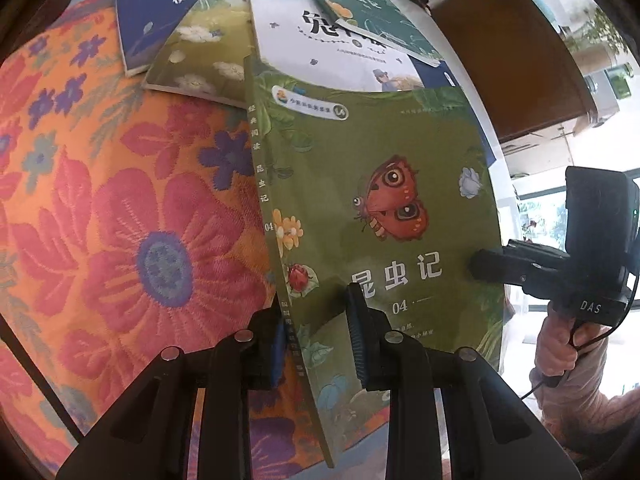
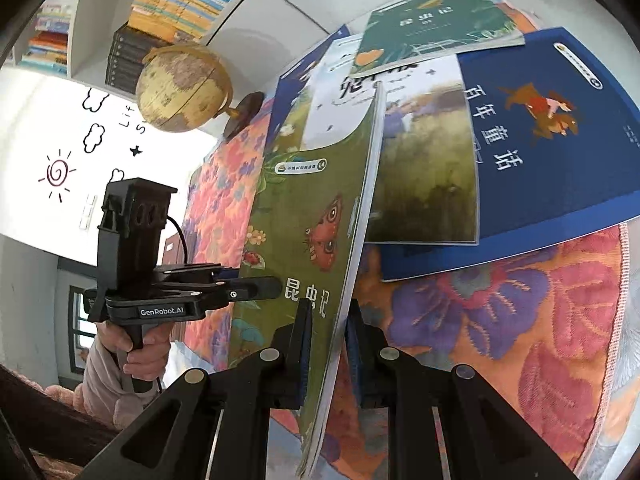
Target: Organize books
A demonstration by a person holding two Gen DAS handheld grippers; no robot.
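While both clamp it | left hand-held gripper (image 1: pixel 316 344) nipped shut on green insect book (image 1: pixel 372 208) spine edge, right hand-held gripper (image 2: pixel 328 344) shut on page edge | book raised above floral table cloth (image 1: pixel 120 200), near scattered books | thin, bendy, glossy; grip near spine.
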